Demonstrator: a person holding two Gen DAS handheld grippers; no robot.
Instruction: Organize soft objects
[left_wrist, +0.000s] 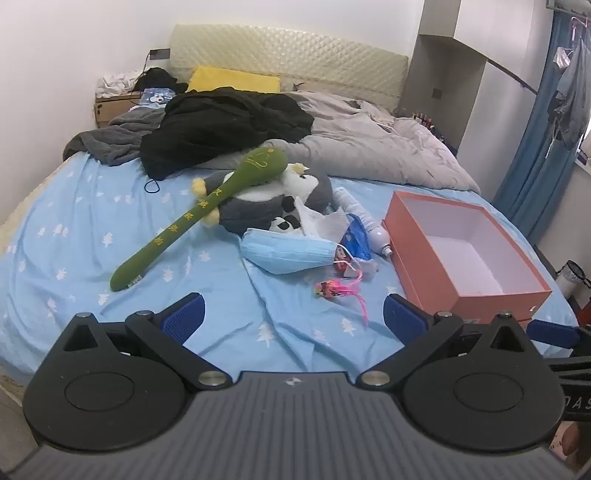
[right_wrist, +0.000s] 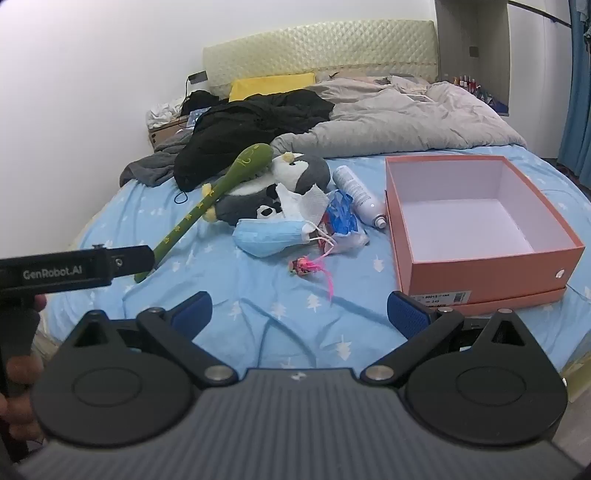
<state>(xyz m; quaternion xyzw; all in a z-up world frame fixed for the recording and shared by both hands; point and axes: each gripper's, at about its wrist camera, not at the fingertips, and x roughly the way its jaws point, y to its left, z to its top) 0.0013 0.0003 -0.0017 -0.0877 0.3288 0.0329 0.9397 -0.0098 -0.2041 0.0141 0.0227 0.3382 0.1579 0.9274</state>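
Note:
A long green plush stick (left_wrist: 207, 210) (right_wrist: 207, 206) lies across a grey and white plush penguin (left_wrist: 295, 192) (right_wrist: 299, 173) in the middle of the blue bed sheet (left_wrist: 74, 240). A small panda plush (left_wrist: 286, 223) (right_wrist: 266, 212) and a blue face mask (left_wrist: 288, 253) (right_wrist: 266, 236) lie in front of the penguin. An open orange box (left_wrist: 436, 266) (right_wrist: 480, 273) stands empty at the right. My left gripper (left_wrist: 293, 315) and my right gripper (right_wrist: 299, 314) both hover open over the near sheet, nothing between the fingers.
A white spray bottle (left_wrist: 369, 225) (right_wrist: 358, 194), a blue wrapper (left_wrist: 356, 236), crumpled tissue (right_wrist: 304, 201) and a tiny pink-tailed toy (left_wrist: 332, 290) (right_wrist: 308, 267) lie by the pile. Black clothing (left_wrist: 229, 125), a grey duvet (left_wrist: 369, 147) and a yellow pillow (left_wrist: 232, 79) fill the far bed.

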